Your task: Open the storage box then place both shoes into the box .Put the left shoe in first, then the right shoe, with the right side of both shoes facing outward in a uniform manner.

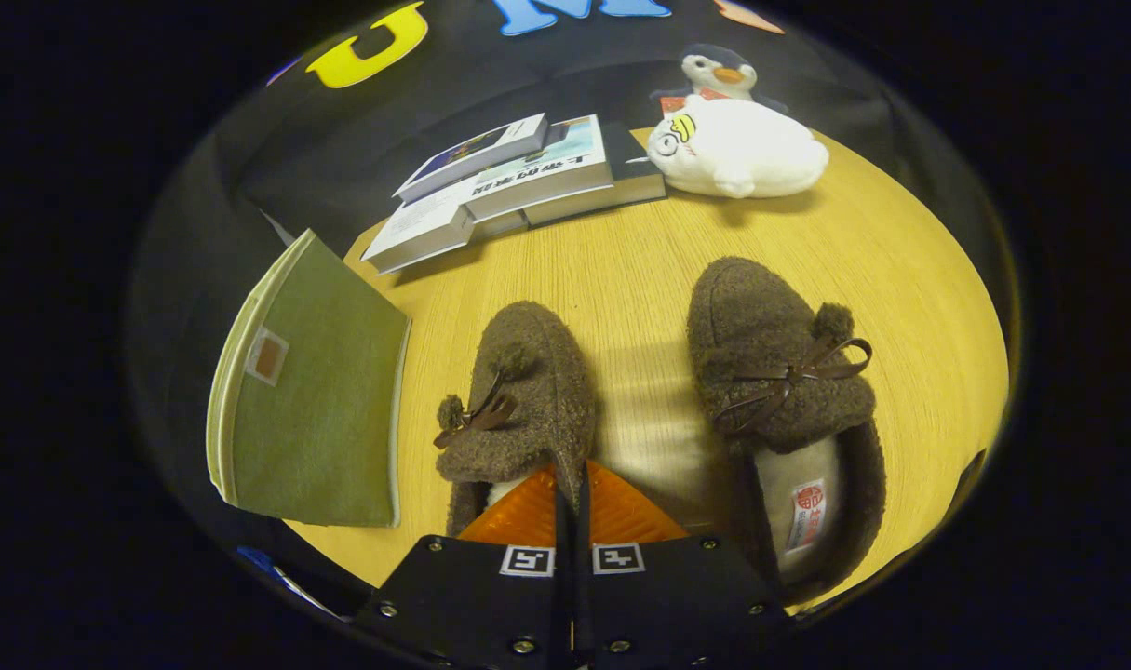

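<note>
A: Status? Hand-held gripper [572, 507]?

B: Clenched, fingers together, apparently pinching the heel rim of the left brown fleece slipper [518, 400] with a bow; contact partly hidden.

A: Box?

B: Green fabric storage box [314, 391], off to the fingers' left on the wooden surface [621, 270], looks folded flat, unopened. Right brown fleece slipper [779, 372] sits beside the fingers, right.

A: Step?

B: Judging: box needs opening before the left shoe goes in.

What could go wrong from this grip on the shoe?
1. The fingers look pinched on just the rim of the left shoe, so it may slip or swing when lifted.
2. The green storage box beside it appears closed, so the shoe may have nowhere to go.
</note>
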A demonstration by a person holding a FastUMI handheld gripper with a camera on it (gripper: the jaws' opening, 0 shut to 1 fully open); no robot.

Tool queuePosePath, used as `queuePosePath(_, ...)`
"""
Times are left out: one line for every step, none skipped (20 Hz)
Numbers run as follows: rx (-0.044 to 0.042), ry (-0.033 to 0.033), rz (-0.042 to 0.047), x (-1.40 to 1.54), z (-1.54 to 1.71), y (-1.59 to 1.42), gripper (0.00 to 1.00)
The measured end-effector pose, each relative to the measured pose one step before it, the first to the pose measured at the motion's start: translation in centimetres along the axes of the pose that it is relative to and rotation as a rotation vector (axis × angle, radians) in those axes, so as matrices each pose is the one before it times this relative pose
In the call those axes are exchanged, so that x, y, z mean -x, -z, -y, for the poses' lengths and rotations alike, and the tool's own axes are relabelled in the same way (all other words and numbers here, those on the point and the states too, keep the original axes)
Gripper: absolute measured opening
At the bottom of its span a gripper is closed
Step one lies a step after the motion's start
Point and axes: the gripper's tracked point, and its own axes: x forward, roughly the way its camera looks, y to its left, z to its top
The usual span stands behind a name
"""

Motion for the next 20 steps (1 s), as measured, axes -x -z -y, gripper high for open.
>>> queuePosePath(-0.01247,-0.00603,0.00656,0.551,-0.328,-0.240,0.01)
queuePosePath(-0.00671,-0.00568,0.00810,0.609,-0.419,-0.410,0.01)
queuePosePath(-0.00488,-0.00499,0.01081,0.571,-0.401,-0.415,0.01)
queuePosePath(-0.00650,-0.00580,0.01248,0.515,-0.492,-0.573,0.01)
queuePosePath(-0.00527,-0.00726,0.01205,0.451,-0.600,-0.536,0.01)
queuePosePath(-0.00594,-0.00900,0.01078,0.402,-0.670,-0.535,0.01)
queuePosePath(-0.00490,-0.00894,0.01328,0.543,-0.702,-0.608,0.01)
queuePosePath(-0.00129,-0.00947,0.01245,0.444,-0.764,-0.601,0.01)
queuePosePath(0.00005,-0.00750,0.01497,0.582,-0.774,-0.597,0.01)
queuePosePath(-0.00195,-0.00771,0.01264,0.545,-0.857,-0.569,0.01)
queuePosePath(-0.00088,-0.00952,0.01310,0.499,-0.894,-0.551,0.01)
queuePosePath(-0.00129,-0.01059,0.01176,0.425,-0.964,-0.608,0.01)
queuePosePath(0.00037,-0.01137,0.01095,0.495,-1.077,-0.535,0.01)
queuePosePath(-0.00080,-0.01160,0.01161,0.343,-1.060,-0.616,0.01)
queuePosePath(-0.00016,-0.01119,0.01200,0.315,-1.169,-0.467,0.01)
queuePosePath(-0.00088,-0.01211,0.00921,0.158,-1.143,-0.491,0.01)
queuePosePath(0.00066,-0.01193,0.01035,0.154,-1.224,-0.406,0.01)
queuePosePath(0.00185,-0.00983,0.00590,0.002,-1.174,-0.281,0.01)
queuePosePath(0.00239,-0.00743,0.00407,-0.112,-1.045,-0.125,0.01)
queuePosePath(0.00171,-0.00834,0.00504,-0.161,-1.093,-0.116,0.01)
